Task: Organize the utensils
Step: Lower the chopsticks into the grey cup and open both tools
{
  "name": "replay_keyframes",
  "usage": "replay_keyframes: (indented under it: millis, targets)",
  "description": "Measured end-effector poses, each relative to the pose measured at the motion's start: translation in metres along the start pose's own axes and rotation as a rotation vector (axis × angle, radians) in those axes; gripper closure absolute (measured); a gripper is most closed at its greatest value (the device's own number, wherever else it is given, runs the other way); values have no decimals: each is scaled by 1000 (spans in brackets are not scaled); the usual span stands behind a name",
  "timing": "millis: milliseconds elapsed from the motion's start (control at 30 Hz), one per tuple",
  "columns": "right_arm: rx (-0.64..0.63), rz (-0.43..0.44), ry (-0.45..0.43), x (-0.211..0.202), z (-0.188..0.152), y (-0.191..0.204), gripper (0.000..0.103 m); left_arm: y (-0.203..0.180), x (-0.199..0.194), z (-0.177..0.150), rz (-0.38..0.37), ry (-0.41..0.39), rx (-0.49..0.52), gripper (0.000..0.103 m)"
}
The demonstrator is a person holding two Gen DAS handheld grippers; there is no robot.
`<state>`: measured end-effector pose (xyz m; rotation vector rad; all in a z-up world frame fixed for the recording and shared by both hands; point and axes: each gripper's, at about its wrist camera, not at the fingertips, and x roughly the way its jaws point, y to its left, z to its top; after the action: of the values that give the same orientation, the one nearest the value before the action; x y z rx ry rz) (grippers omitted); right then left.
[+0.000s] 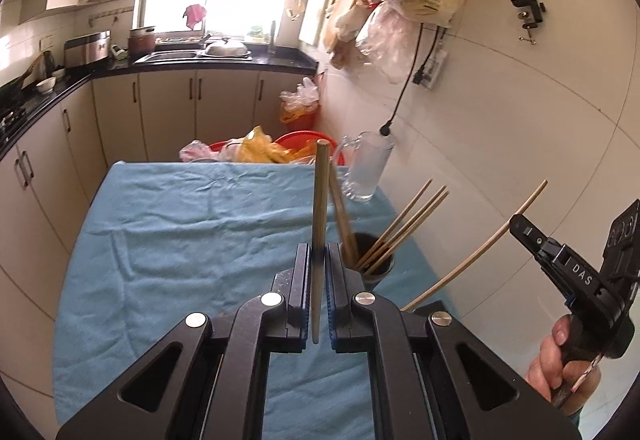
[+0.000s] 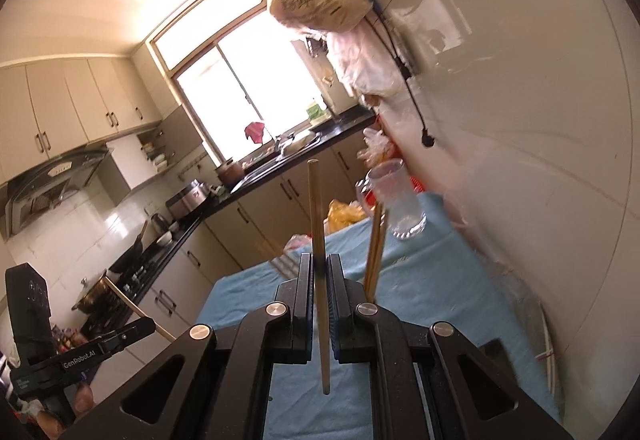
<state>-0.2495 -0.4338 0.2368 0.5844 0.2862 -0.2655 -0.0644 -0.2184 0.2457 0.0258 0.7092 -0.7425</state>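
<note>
My left gripper (image 1: 319,254) is shut on a wooden chopstick (image 1: 321,196) that stands up between its fingers, above the blue cloth. A dark round holder (image 1: 376,260) just to its right holds several chopsticks (image 1: 408,224) that lean to the right. My right gripper (image 2: 320,266) is shut on another chopstick (image 2: 317,224); it also shows in the left wrist view (image 1: 520,226) at the right edge, with its chopstick (image 1: 480,252) slanting down towards the table. In the right wrist view the chopsticks in the holder (image 2: 377,244) rise just right of the fingers.
A blue cloth (image 1: 180,240) covers the table. A clear glass mug (image 1: 366,170) stands at its far right corner by the tiled wall. Red basins with plastic bags (image 1: 272,150) lie behind the table. Kitchen counter (image 1: 200,62) and cabinets run along the left and back.
</note>
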Motion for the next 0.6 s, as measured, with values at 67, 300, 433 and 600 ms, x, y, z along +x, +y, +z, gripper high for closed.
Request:
replay_keyframes:
  millis: [67, 300, 433, 600]
  targets:
    - [-5, -7, -19, -3, 8, -1, 96, -7, 6, 9, -8, 0, 1, 97]
    - [14, -24, -46, 7, 33, -14, 96, -34, 28, 44, -51, -19, 6, 96]
    - [28, -24, -57, 16, 45, -19, 96, -42, 40, 62, -60, -34, 8, 97]
    - [27, -43, -59, 34, 52, -21, 96, -46, 66, 67, -57, -19, 4, 97]
